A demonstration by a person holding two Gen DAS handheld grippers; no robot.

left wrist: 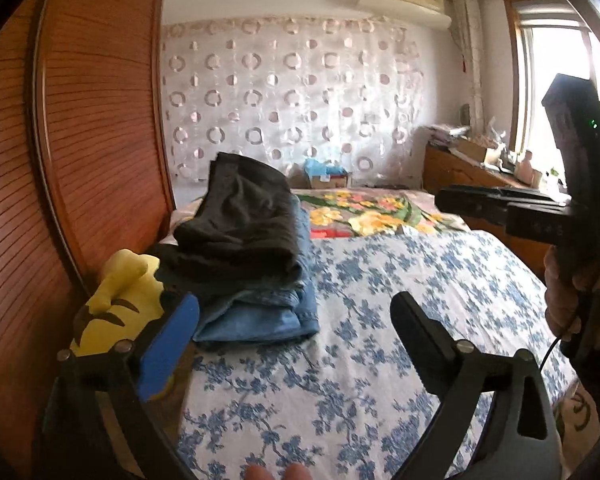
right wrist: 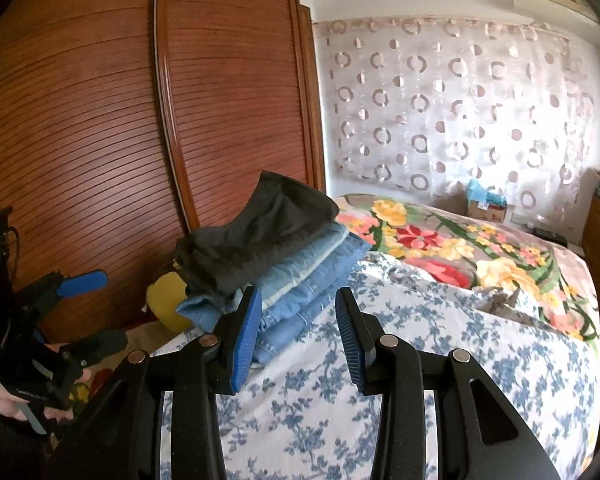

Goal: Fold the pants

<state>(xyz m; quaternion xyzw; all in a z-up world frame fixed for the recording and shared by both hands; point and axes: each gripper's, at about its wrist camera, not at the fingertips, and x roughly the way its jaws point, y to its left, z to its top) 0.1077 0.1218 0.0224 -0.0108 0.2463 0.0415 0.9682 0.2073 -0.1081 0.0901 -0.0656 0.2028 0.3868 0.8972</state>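
Folded dark grey pants [left wrist: 240, 224] lie on top of folded blue jeans [left wrist: 260, 312], a stack at the bed's left edge. The same stack shows in the right wrist view, the dark pants [right wrist: 256, 236] over the jeans [right wrist: 304, 292]. My left gripper [left wrist: 296, 332] is open and empty, above the bed just short of the stack. My right gripper [right wrist: 296, 332] is open and empty, its left pad close to the jeans' near corner. The right gripper also shows from the side in the left wrist view [left wrist: 452, 200]; the left gripper shows in the right wrist view [right wrist: 92, 308].
The bed has a blue-and-white floral sheet [left wrist: 400, 320] and a bright flowered blanket [right wrist: 460, 248] farther back. A yellow plush toy [left wrist: 116, 300] sits left of the stack. A wooden slatted wardrobe [right wrist: 140, 120] stands along the left. A wooden dresser [left wrist: 460, 172] and window are at right.
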